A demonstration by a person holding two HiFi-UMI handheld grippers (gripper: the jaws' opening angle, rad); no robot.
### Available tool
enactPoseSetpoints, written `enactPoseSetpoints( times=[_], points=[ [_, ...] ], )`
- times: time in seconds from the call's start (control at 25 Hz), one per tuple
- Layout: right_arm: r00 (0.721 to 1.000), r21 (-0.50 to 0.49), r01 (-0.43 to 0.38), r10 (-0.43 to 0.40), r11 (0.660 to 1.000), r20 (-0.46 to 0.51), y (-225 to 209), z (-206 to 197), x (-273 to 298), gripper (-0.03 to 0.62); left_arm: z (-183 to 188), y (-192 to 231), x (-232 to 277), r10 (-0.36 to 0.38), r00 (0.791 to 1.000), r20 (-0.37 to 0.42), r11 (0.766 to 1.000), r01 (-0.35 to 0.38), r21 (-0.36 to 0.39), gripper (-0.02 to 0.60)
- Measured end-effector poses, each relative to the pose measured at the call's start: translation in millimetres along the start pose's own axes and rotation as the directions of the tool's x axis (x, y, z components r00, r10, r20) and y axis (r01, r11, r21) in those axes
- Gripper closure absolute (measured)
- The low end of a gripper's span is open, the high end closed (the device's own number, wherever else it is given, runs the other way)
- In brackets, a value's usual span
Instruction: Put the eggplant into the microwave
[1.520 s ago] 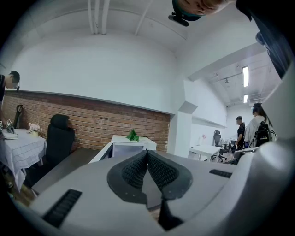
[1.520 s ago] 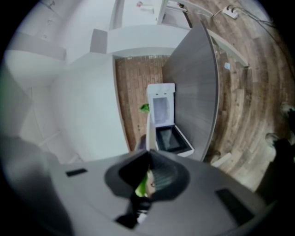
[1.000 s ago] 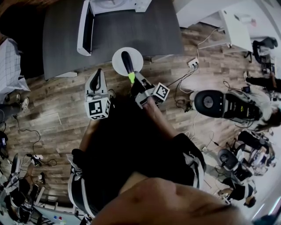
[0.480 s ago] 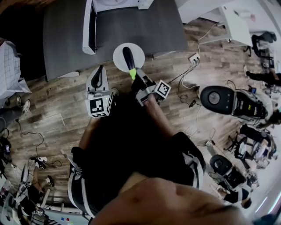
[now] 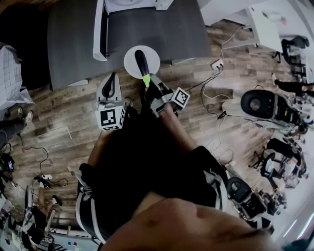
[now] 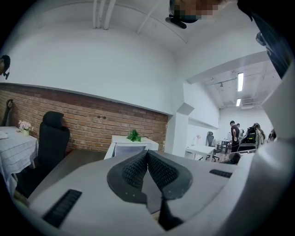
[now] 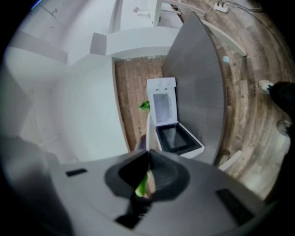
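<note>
Head view: right tool (image 5: 149, 83) pinching dark purple eggplant (image 5: 141, 61) by its green stem over round white plate (image 5: 153, 61) on grey worktop (image 5: 162, 34); left tool (image 5: 112, 81) pressed together, empty; advice: keep pinch firm, carry level into far open-doored white microwave (image 5: 132, 5).

We hold one gripper in each hand, both stretched forward from our torso, side by side and close together. Our left hand-held gripper (image 5: 112, 79) points ahead and roughly level, with its marker cube (image 5: 110, 119) at the rear. In its own view the ribbed pads (image 6: 133, 169) meet at the tips with nothing between them. Our right hand-held gripper (image 5: 149, 84) sits just to its right, angled slightly inward. Its jaws are clamped on the green stem end of the eggplant (image 5: 140, 62). Our right forearm (image 5: 175, 131) runs back from it toward our body.
</note>
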State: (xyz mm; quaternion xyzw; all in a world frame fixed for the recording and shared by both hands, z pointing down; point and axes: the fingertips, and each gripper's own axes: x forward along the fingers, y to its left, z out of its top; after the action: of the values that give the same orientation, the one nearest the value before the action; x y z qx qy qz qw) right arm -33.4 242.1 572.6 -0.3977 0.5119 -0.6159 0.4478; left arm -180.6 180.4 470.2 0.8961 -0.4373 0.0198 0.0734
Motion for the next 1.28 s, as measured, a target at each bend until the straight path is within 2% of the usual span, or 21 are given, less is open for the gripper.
enactPoseSetpoints(
  times=[0.24,0.64,0.92,1.28],
  points=[
    [0.999,0.008,0.014,-0.014,1.000,-0.034,-3,17,20,0.557,-1,2,24,0.019,1.000,-0.022,1.000,-0.019,-0.005,0.546],
    [0.994,-0.012,0.029,-0.030,1.000,-0.107,5,75,69,0.557,6,9,92,0.093,0.995,-0.016,0.995,-0.094,-0.020,0.546],
    [0.987,-0.018,0.026,-0.029,0.999,-0.158,19,131,96,0.557,20,-7,146,0.139,0.990,0.000,0.990,-0.139,-0.017,0.546],
    [0.969,-0.022,0.051,-0.054,0.998,-0.241,18,186,130,0.557,27,-21,196,0.221,0.975,-0.009,0.975,-0.221,-0.016,0.546]
  ],
)
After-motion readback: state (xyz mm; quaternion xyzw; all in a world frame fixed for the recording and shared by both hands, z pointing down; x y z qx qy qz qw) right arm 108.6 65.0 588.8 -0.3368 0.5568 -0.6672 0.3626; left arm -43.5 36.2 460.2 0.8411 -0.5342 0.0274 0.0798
